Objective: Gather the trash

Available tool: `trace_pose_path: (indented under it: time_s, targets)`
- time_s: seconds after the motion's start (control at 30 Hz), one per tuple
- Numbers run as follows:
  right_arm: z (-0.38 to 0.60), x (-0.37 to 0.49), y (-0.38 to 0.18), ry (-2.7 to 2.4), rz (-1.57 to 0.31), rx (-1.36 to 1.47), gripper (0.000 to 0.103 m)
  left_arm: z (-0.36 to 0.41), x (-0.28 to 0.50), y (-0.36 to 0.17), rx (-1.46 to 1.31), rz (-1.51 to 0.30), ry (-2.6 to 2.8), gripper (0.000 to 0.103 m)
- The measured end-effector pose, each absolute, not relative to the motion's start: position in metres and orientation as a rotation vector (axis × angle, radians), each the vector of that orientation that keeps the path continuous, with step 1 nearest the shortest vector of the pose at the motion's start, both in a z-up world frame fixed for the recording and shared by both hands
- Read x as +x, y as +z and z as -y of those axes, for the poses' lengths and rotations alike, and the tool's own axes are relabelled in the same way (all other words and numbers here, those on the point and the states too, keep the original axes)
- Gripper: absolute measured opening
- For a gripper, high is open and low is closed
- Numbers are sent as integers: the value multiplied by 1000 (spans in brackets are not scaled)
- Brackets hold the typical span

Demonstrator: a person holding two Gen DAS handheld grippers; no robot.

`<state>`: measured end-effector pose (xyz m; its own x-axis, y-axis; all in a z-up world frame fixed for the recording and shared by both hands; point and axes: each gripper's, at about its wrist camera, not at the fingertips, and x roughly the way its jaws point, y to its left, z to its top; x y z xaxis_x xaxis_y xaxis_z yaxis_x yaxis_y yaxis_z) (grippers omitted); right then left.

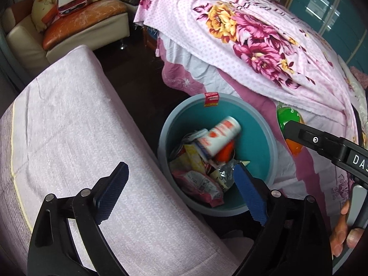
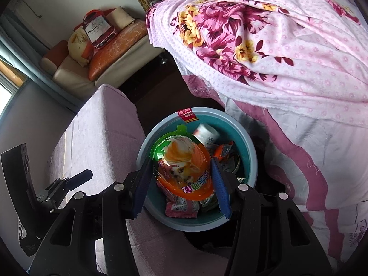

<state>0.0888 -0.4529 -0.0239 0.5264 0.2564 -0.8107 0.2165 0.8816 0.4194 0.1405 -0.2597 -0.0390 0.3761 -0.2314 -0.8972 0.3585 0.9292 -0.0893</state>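
Left wrist view: left gripper (image 1: 181, 191) spread wide, nothing between its blue pads.
Right gripper (image 2: 180, 179): half closed, clamping an orange egg-shaped plastic capsule (image 2: 184, 170) over the bin.
White blurred bottle (image 1: 220, 136): inside the round teal plastic bin (image 1: 260, 124), above wrappers (image 1: 200, 181).
Bin's place: between pink bench (image 1: 69, 126) and floral bedspread (image 1: 264, 46).

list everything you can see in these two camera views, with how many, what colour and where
bin: one, teal, on the floor between bench and bed
white bottle: one, white and red, blurred, in the bin
wrappers: several, pink, yellow, silver, in the bin
red label: one, on the bin's far rim
egg-shaped pack: one, orange and green, over the bin
bench: one, pale pink
floral sheet: one, pink, on the bed
sofa: one, cream and orange
left tongs: open, empty
right tongs: shut on the pack
hand: one, holding the right tool
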Motion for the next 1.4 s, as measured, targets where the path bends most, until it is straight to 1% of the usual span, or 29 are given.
trace_pose_path:
  time_s: [0.3,0.33,0.4,0.47,0.5,0.57,0.67,0.73,0.9,1.4]
  targets:
    - [431,108,-29,36,-1060,480,51,229,138,-41,77,-1143,-347,93]
    - [429,108,-30,37,-1062,479,57,226,137,-41,70,-1144,-344,93]
    - [423,109,-28,39,-1060,470,66,221,135,-40,58,-1145,-344,93]
    - [417,109,-28,43,-1060,455,69,215,133,-39,48,-1147,-341,93]
    - [415,108,-26,41,-1059,449,73,212,132,-39,44,-1149,-340,93]
    - [411,107,-24,37,-1057,434,74,209,130,-37,46,-1146,-330,93]
    - [405,103,-18,31,-1050,417,80,203,123,-31,50,-1126,-309,93]
    - [402,99,-15,36,-1045,416,87,198,120,-25,39,-1111,-309,93]
    - [393,89,0,30,-1032,358,95,183,110,-10,2,-1083,-303,93]
    - [361,42,42,39,-992,226,96,146,75,16,-39,-1053,-229,94]
